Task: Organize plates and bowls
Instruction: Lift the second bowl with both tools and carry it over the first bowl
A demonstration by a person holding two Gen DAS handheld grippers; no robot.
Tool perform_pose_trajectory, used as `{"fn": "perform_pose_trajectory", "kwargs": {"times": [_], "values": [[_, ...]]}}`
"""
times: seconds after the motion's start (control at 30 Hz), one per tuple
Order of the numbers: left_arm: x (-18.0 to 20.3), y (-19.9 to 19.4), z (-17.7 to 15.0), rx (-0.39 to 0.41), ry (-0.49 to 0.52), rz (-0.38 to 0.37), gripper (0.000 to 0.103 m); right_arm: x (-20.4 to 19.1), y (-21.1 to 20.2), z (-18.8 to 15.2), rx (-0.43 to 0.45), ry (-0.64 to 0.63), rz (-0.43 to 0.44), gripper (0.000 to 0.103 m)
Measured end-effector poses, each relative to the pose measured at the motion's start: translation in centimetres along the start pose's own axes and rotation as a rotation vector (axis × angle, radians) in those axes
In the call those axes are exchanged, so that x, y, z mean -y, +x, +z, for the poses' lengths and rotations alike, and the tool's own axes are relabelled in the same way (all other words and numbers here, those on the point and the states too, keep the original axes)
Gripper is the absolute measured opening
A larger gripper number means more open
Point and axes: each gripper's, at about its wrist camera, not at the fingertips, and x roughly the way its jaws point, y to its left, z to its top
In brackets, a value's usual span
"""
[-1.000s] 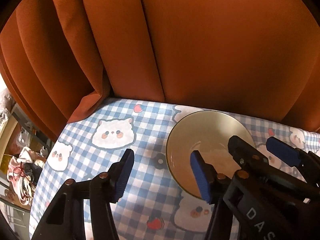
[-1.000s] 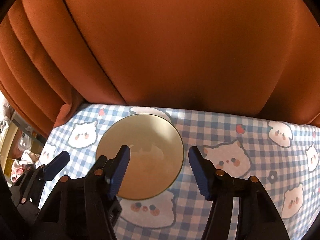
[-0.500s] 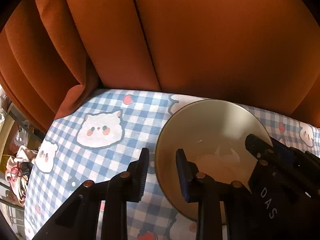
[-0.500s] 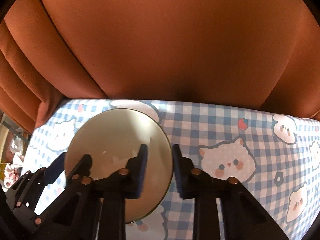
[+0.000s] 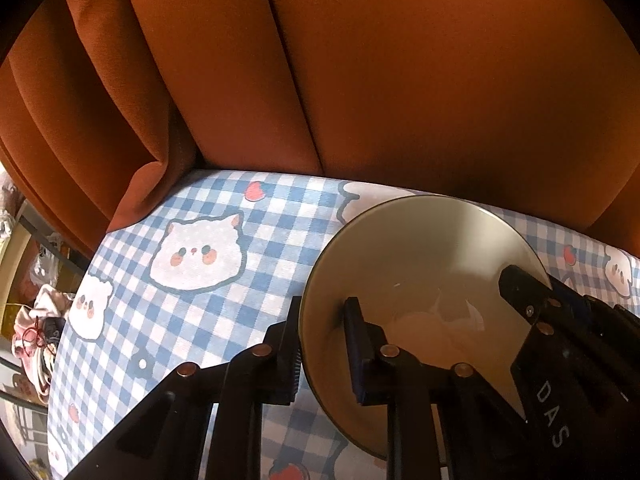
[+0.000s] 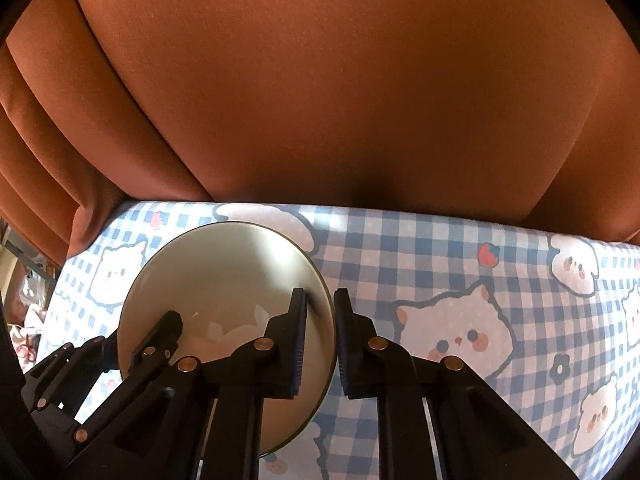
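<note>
A pale cream bowl [image 5: 424, 264] with a dark rim sits on the blue checked tablecloth [image 5: 256, 248]. My left gripper [image 5: 323, 320] is shut on the bowl's left rim, one finger outside the wall and one inside. On the opposite side, my right gripper [image 6: 320, 312] is shut on the bowl's [image 6: 224, 272] right rim in the same way. Each gripper shows in the other's view: the right one [image 5: 532, 304] at the bowl's far side, the left one [image 6: 160, 336] at its left edge. The bowl's inside looks bare apart from reflections.
An orange curtain [image 6: 340, 92] hangs close behind the table's [image 6: 440, 248] far edge. The cloth carries cat faces and strawberries. At the far left, beyond the table's left edge, lie cluttered things on a lower shelf [image 5: 36, 320].
Both grippers came down onto the bowl and their jaws went from wide open to shut on its two opposite rims. The bowl now looks larger and nearer.
</note>
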Motion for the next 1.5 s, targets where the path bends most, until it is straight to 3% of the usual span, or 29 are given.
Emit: {"fn": "perform_pose_trajectory", "kwargs": {"times": [0.7,1.5], "values": [[-1.0,-6.7,-4.9,-0.007,0.006,-0.089,0.018,-0.4,-7.4,-4.2,-0.022,0.027,-0.065,0.016],[-9.2,-18.0,-7.0,0.119,0.098,-0.217,0.018,-9.2,-21.0,-8.4,0.1,0.115,-0.177,0.016]]}}
